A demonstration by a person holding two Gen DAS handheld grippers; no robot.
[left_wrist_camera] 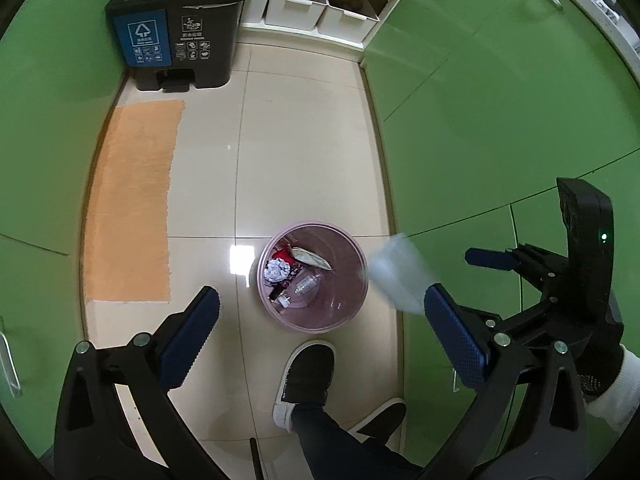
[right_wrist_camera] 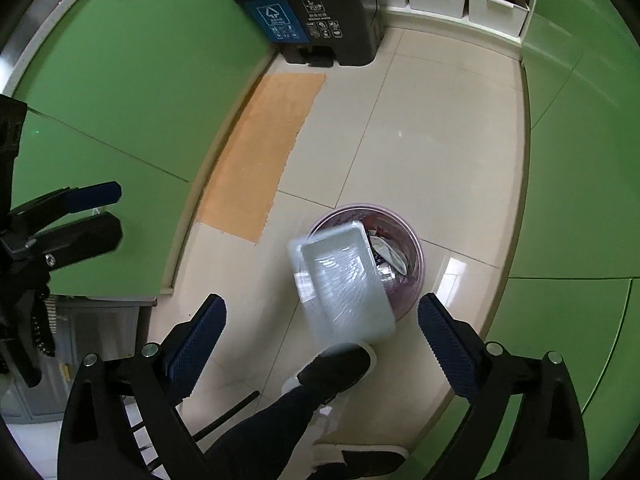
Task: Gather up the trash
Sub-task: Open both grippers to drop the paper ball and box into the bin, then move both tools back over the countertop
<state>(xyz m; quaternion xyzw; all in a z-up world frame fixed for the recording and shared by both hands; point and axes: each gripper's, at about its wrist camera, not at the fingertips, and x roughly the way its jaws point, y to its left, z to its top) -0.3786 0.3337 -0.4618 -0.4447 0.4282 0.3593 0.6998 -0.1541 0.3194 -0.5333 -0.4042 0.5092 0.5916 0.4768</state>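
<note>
A round pink waste bin (left_wrist_camera: 344,312) stands on the tiled floor and holds crumpled paper, wrappers and a clear bottle; it also shows in the right wrist view (right_wrist_camera: 414,248). A clear plastic tray (right_wrist_camera: 344,280), blurred, hangs in the air between my right gripper's jaws and the bin, touching neither pad. It shows as a blur in the left wrist view (left_wrist_camera: 396,276). My left gripper (left_wrist_camera: 320,328) is open and empty above the bin. My right gripper (right_wrist_camera: 322,340) is open, high above the floor.
A black two-part pedal bin (left_wrist_camera: 176,28) stands at the far wall next to white storage boxes (left_wrist_camera: 316,8). An orange mat (left_wrist_camera: 132,204) lies along the left. Green cabinet fronts (left_wrist_camera: 500,120) flank both sides. The person's black shoe (left_wrist_camera: 308,372) is just before the pink bin.
</note>
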